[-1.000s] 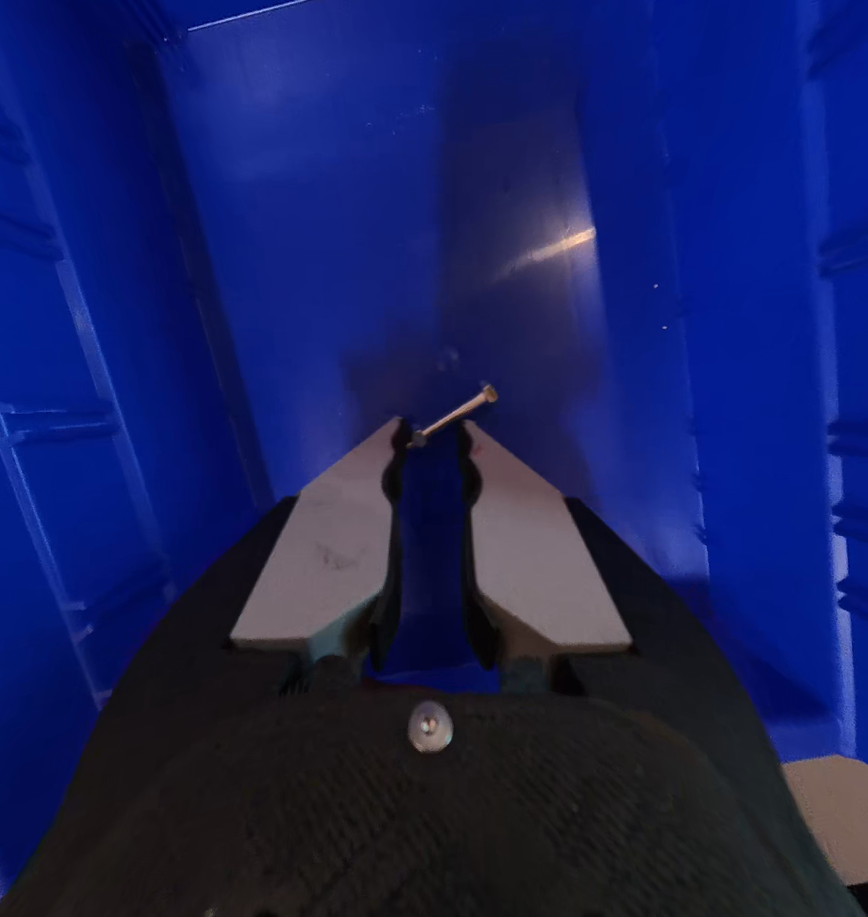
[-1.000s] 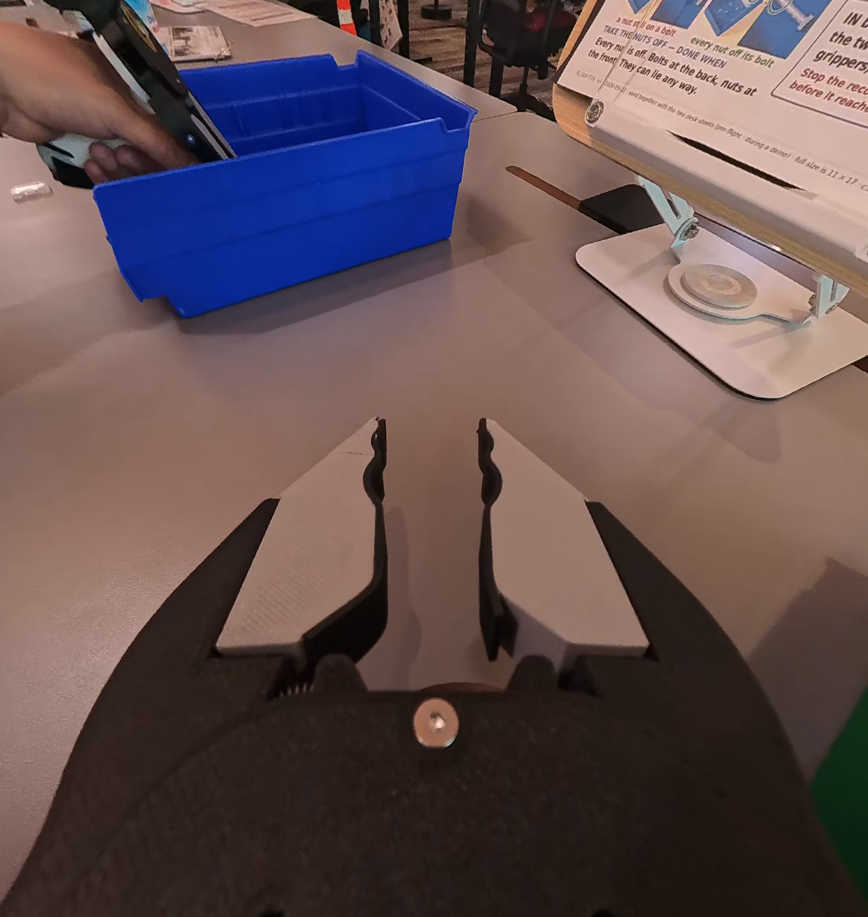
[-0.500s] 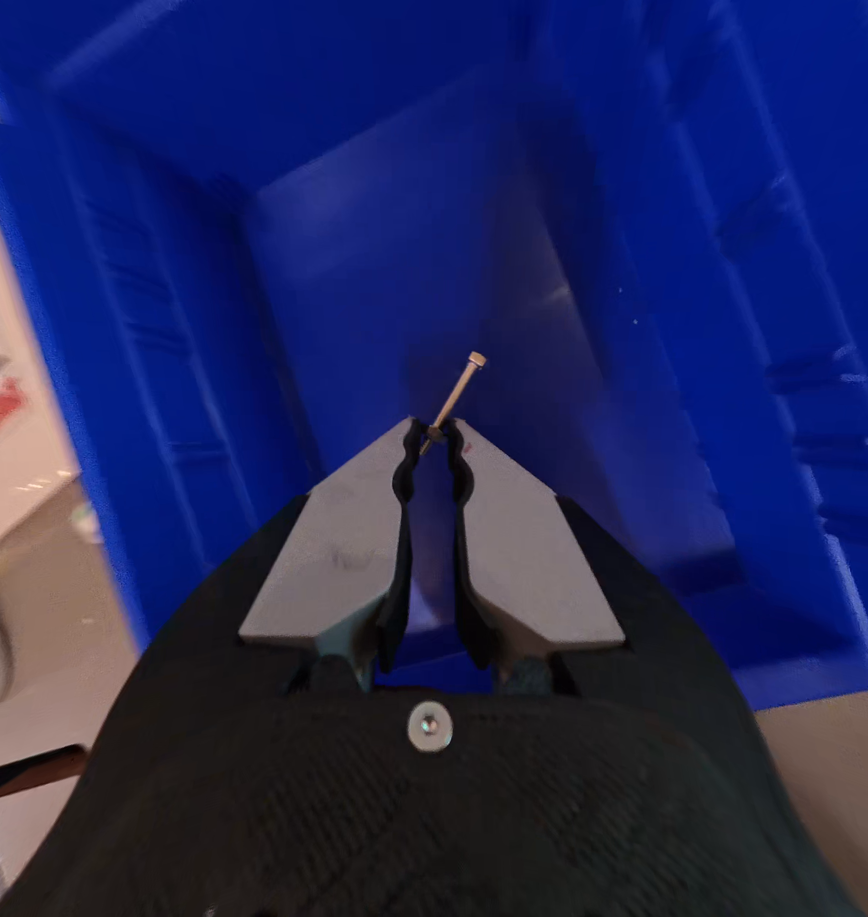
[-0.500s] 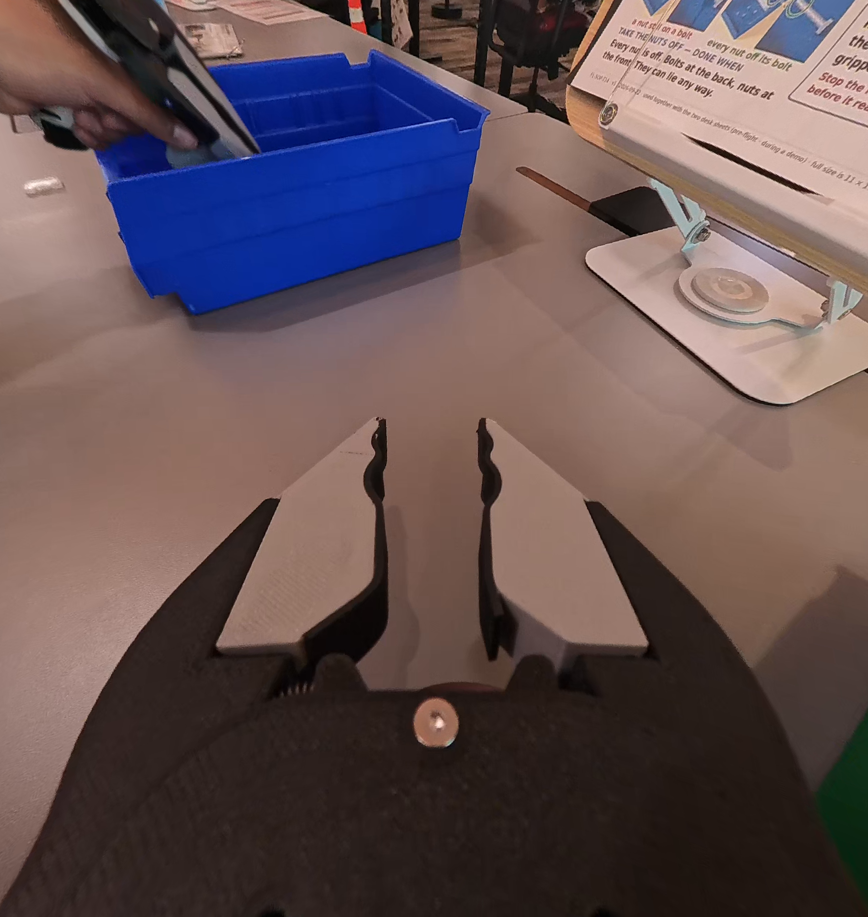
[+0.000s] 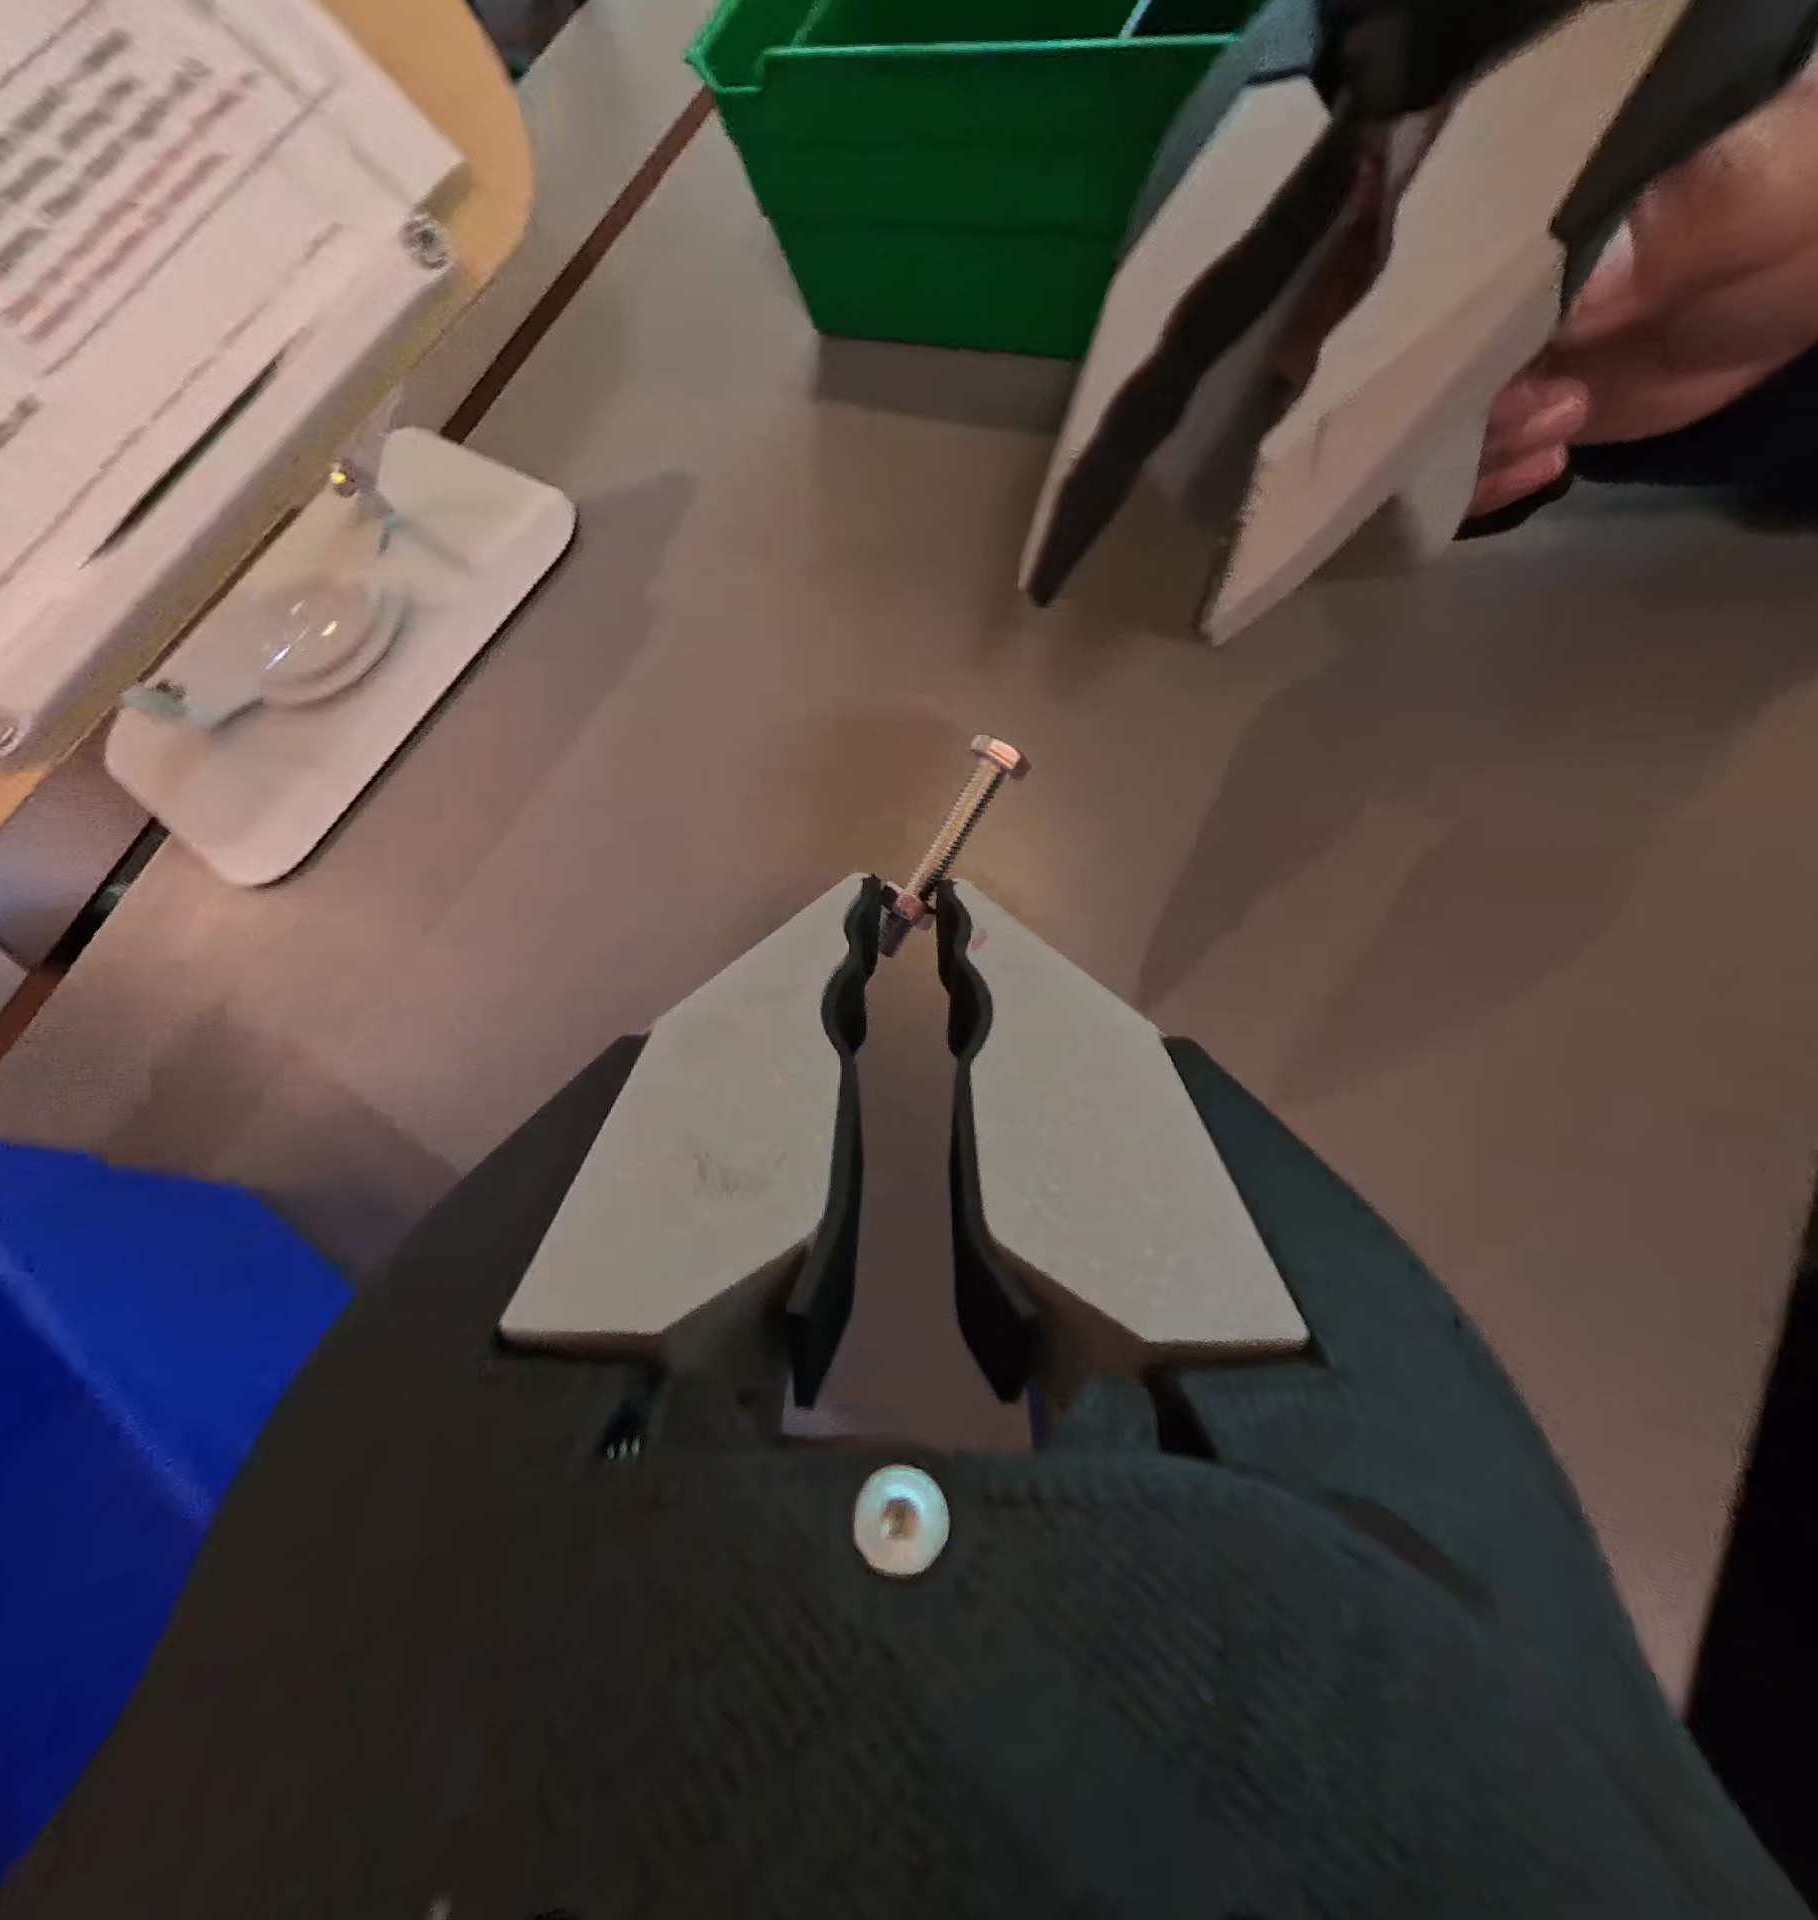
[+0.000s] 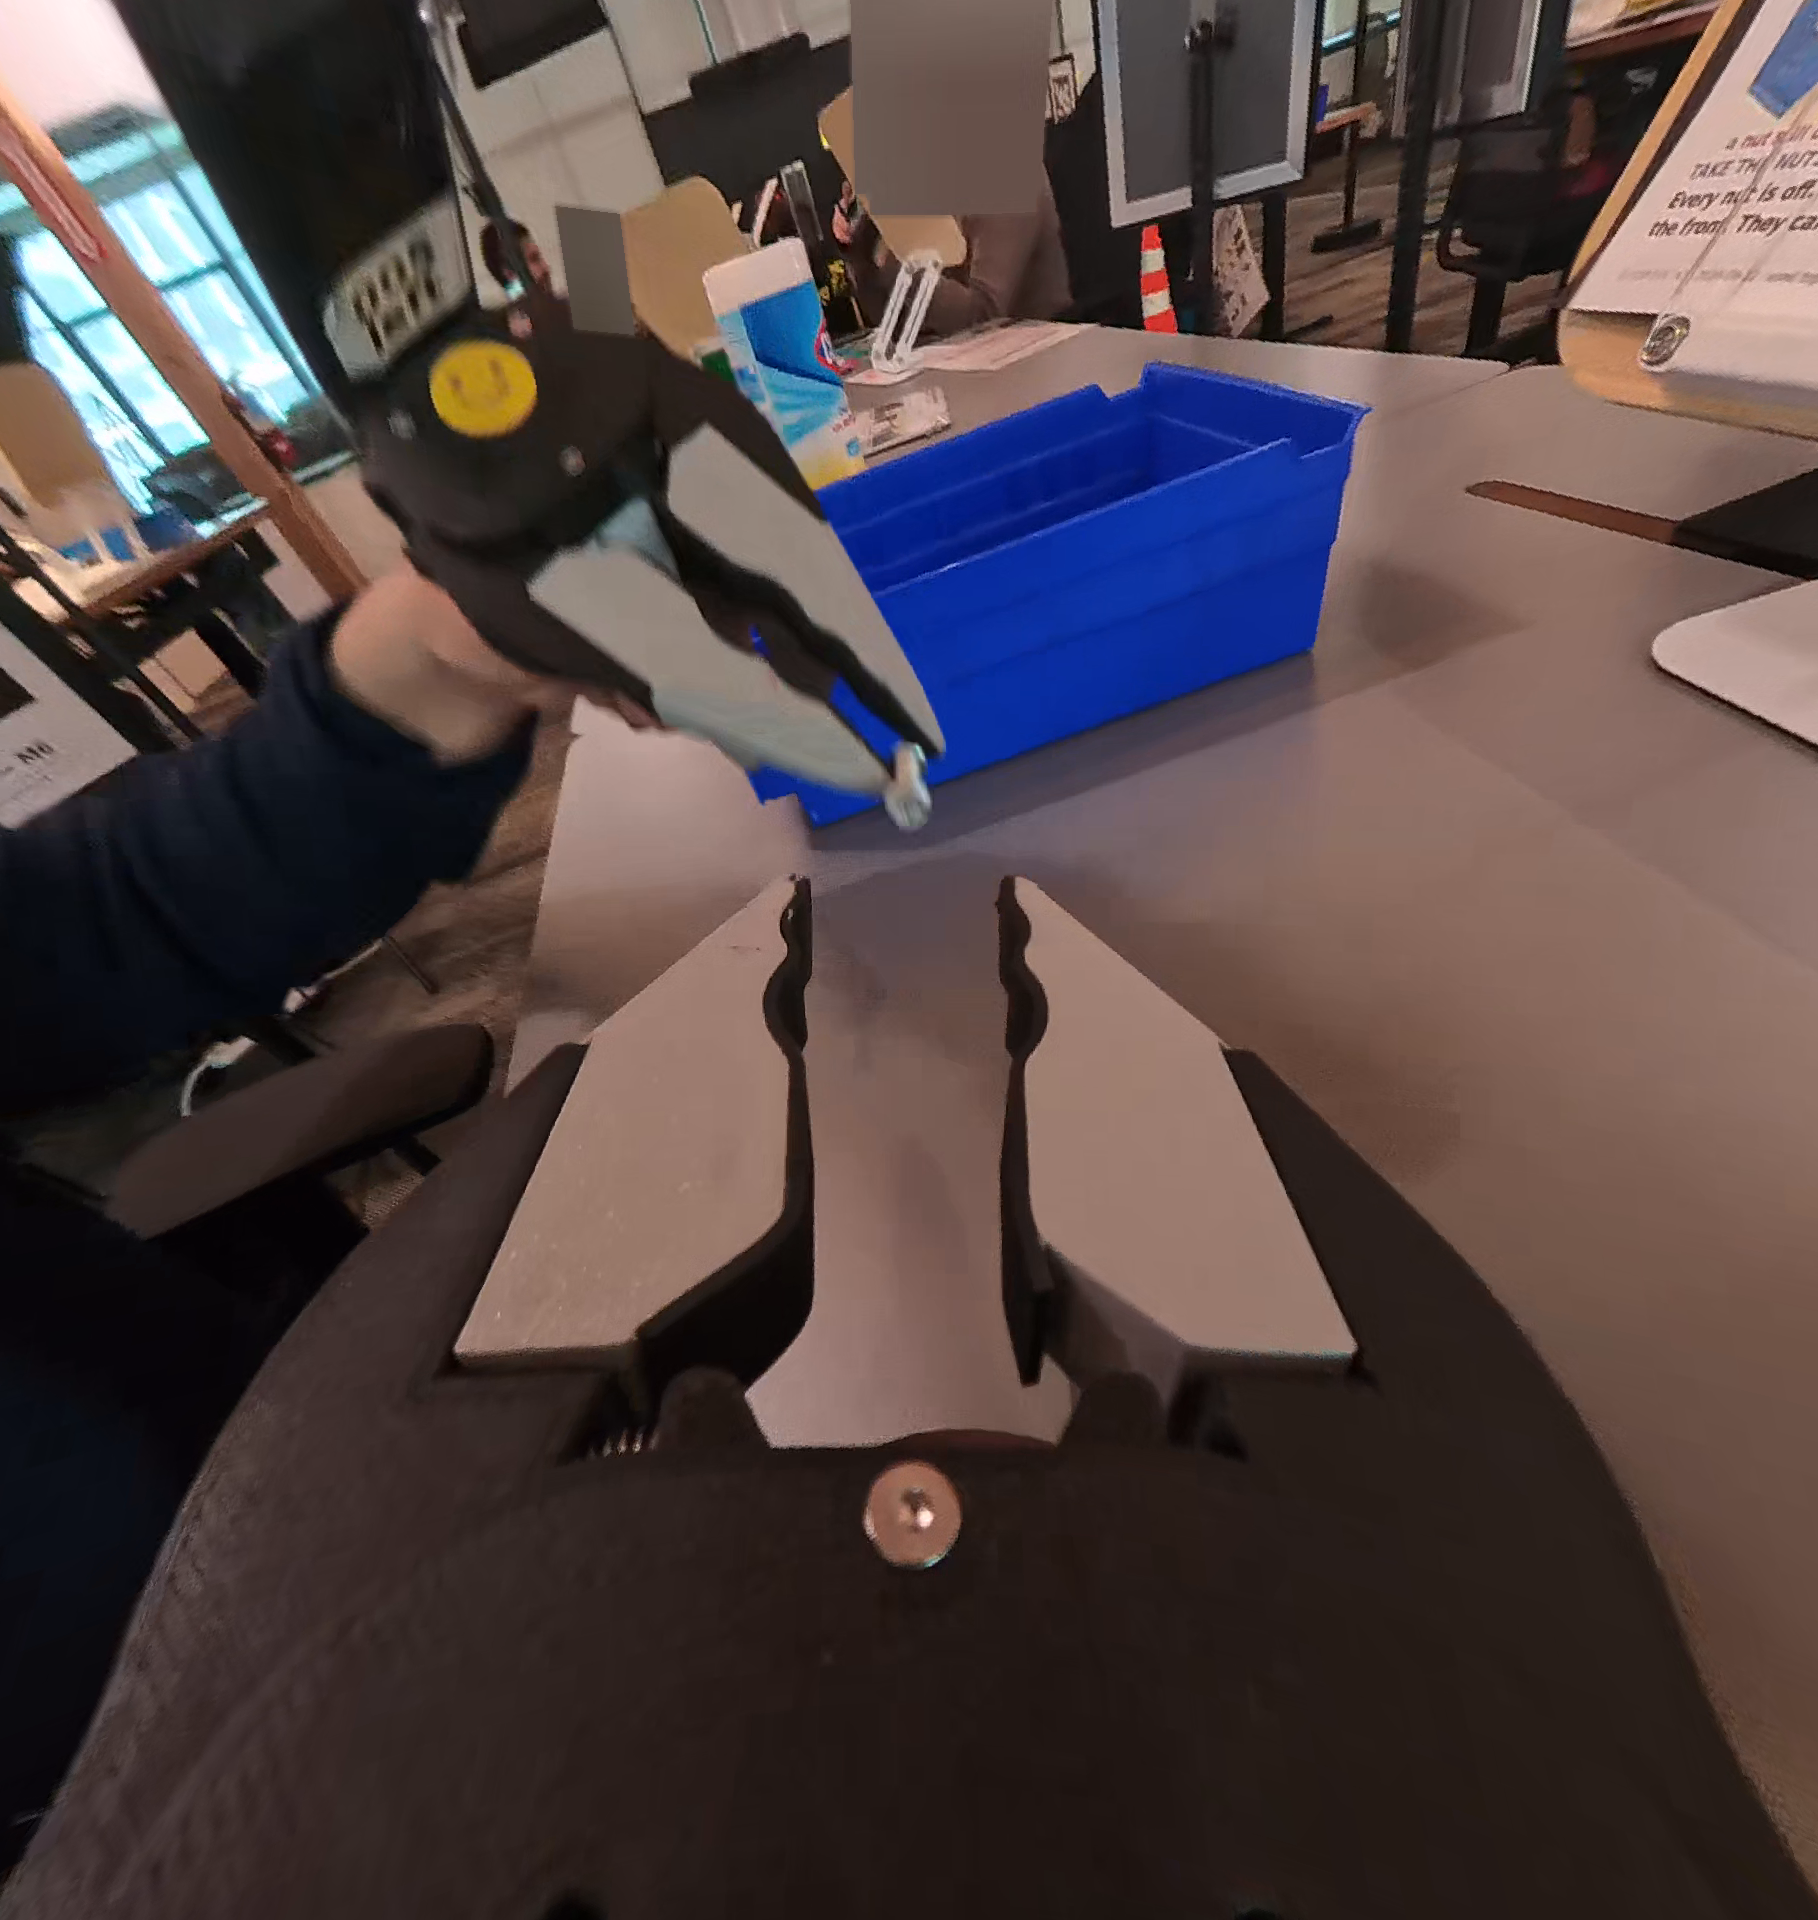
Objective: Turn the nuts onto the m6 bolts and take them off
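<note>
My left gripper (image 5: pixel 903 896) is shut on the nut end of a silver bolt (image 5: pixel 957 821) with a nut (image 5: pixel 903 914) on it. The bolt's hex head points forward, above the grey table (image 5: pixel 1404 935). In the right wrist view the left gripper (image 6: pixel 910 774) is held in a hand above the table in front of the blue bin (image 6: pixel 1092 561), with the bolt (image 6: pixel 907 795) at its tips. My right gripper (image 6: pixel 900 904) is open and empty, low over the table. It also shows in the left wrist view (image 5: pixel 1133 592), ahead and to the right of the bolt.
A green bin (image 5: pixel 946 177) stands at the far side of the table. A white stand with a printed sheet (image 5: pixel 157 312) is on the left. A corner of the blue bin (image 5: pixel 74 1403) is at lower left. A wipes canister (image 6: pixel 780 353) stands behind the blue bin. The left gripper's tips are roughly 6 centimetres from the right gripper's.
My left gripper has lifted the bolt out of the blue bin and carried it over the table toward my right gripper. The right gripper has turned left to face it, still open.
</note>
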A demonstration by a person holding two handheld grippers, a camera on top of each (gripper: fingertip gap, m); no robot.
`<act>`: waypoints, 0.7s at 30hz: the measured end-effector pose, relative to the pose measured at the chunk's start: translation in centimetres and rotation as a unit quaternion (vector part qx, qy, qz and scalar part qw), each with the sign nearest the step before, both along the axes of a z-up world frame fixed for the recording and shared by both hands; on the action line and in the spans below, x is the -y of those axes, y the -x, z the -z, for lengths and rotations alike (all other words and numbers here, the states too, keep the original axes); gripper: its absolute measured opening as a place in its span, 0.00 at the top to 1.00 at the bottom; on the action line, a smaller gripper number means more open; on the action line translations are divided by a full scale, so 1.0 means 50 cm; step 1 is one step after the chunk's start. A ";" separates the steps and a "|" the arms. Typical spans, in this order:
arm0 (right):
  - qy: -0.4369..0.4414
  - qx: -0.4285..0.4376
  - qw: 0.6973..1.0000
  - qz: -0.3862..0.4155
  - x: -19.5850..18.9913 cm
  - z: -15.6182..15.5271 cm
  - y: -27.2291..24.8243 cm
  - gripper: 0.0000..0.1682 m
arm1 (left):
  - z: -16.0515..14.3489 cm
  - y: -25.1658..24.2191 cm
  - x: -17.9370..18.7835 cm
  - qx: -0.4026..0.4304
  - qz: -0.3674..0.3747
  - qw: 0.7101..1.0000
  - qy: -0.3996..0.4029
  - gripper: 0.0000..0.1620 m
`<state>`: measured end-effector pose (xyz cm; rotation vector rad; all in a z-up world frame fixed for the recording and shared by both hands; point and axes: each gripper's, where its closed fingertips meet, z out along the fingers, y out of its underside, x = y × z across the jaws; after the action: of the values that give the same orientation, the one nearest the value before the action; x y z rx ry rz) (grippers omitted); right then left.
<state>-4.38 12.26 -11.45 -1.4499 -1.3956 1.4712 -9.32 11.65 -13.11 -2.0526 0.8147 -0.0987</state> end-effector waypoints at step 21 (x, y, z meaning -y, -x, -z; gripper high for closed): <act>0.117 0.094 0.984 -0.094 0.049 0.066 -0.001 0.87 | 0.026 -0.085 0.017 -0.200 0.135 0.952 -0.187 0.94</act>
<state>-4.35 9.82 -14.75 -1.6752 -1.5503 1.7002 -5.08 10.78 -14.39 -1.6116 1.2568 0.3103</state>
